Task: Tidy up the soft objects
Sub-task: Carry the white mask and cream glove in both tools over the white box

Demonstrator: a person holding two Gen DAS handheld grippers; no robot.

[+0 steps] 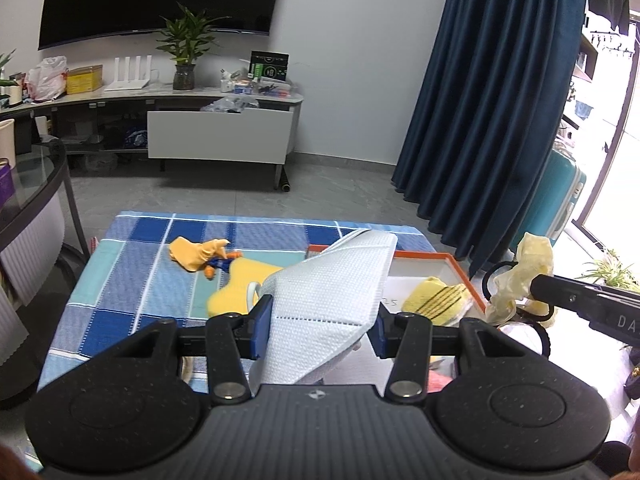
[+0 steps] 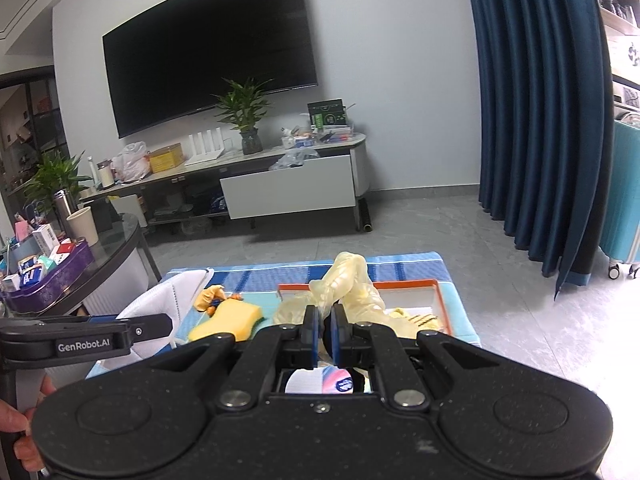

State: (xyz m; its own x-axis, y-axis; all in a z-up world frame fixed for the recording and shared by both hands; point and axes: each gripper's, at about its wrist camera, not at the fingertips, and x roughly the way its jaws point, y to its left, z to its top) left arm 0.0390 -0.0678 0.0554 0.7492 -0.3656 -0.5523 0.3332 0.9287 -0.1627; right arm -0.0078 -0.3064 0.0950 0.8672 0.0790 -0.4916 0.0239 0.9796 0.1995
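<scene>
My left gripper point(image 1: 320, 330) is shut on a white face mask point(image 1: 332, 280) and holds it above the blue checked cloth point(image 1: 132, 280). My right gripper point(image 2: 324, 332) is shut on a pale yellow rubber glove point(image 2: 344, 284), held above the orange-rimmed tray point(image 2: 438, 294); the glove also shows in the left wrist view point(image 1: 520, 276). In the tray point(image 1: 460, 270) lies a yellow striped sock point(image 1: 440, 300). On the cloth lie a yellow sponge point(image 1: 236, 284), an orange-yellow glove point(image 1: 192, 252) and a small blue and orange toy point(image 1: 220, 265).
A glass-topped round table point(image 2: 116, 248) with boxes stands at the left. A TV cabinet point(image 1: 216, 136) is across the floor. Dark blue curtains point(image 1: 492, 100) and a teal suitcase point(image 1: 556, 200) are at the right. Black hair ties point(image 1: 536, 312) lie near the tray's right side.
</scene>
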